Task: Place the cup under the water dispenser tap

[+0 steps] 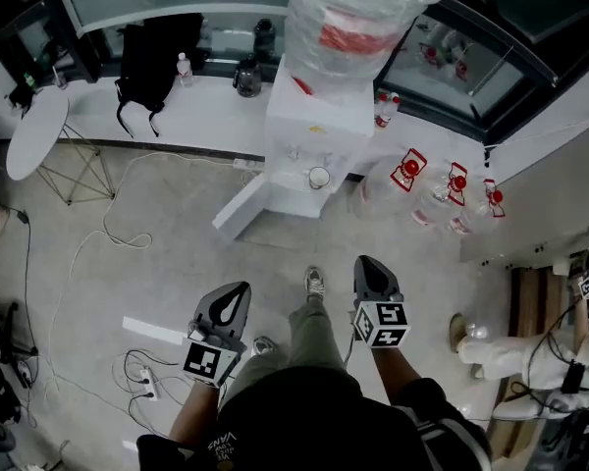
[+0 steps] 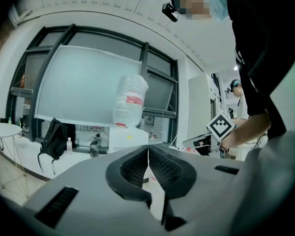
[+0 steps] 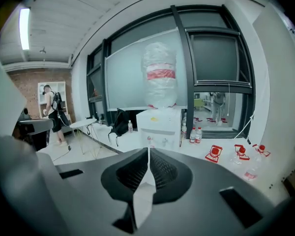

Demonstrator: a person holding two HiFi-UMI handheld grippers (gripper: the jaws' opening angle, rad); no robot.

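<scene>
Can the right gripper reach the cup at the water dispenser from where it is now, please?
Probably not. The shut right gripper is near the person's body, with open floor between it and the cup on the water dispenser. Nothing blocks the way; stepping closer should do.

An office-like room: water dispenser (image 1: 309, 135), big windows (image 3: 162, 68), floor cables (image 1: 88, 253), round table (image 1: 34, 130).

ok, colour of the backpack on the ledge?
Black. The backpack shows best in the head view.
</scene>
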